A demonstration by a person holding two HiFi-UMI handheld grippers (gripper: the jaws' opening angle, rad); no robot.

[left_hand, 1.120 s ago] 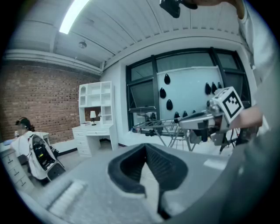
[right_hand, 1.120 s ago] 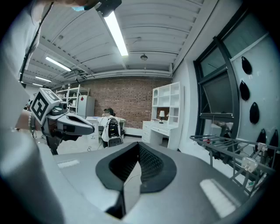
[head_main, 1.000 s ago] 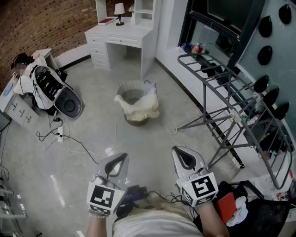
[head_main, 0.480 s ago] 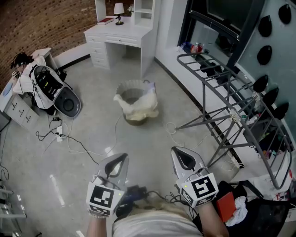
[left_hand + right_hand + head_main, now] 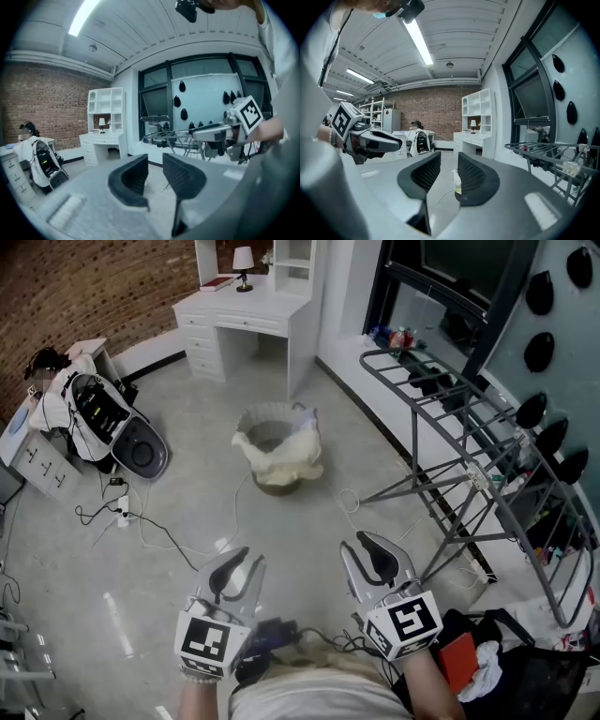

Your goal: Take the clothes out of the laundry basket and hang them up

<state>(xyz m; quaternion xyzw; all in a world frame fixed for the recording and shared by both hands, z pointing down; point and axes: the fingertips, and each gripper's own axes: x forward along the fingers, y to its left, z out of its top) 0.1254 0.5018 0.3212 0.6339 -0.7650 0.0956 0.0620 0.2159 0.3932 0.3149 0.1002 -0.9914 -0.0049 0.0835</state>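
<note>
A round laundry basket (image 5: 265,420) stands on the floor ahead, with pale yellow and white clothes (image 5: 286,461) spilling over its rim. The grey drying rack (image 5: 469,442) stands to the right, with no clothes from the basket on it. My left gripper (image 5: 233,573) and right gripper (image 5: 377,558) are held low in front of the body, well short of the basket. Both are opening, with nothing between the jaws. In the left gripper view the left gripper (image 5: 154,176) shows a clear gap. The right gripper (image 5: 449,176) frames a sliver of the clothes (image 5: 456,180).
A white desk (image 5: 248,320) with a lamp stands at the back. A bag and gear (image 5: 103,418) lie at the left, with cables (image 5: 141,521) across the floor. Dark bags and a red item (image 5: 459,657) sit at the lower right.
Both grippers were shut in the earlier frames and now stand apart. Their place in front of the body is almost the same.
</note>
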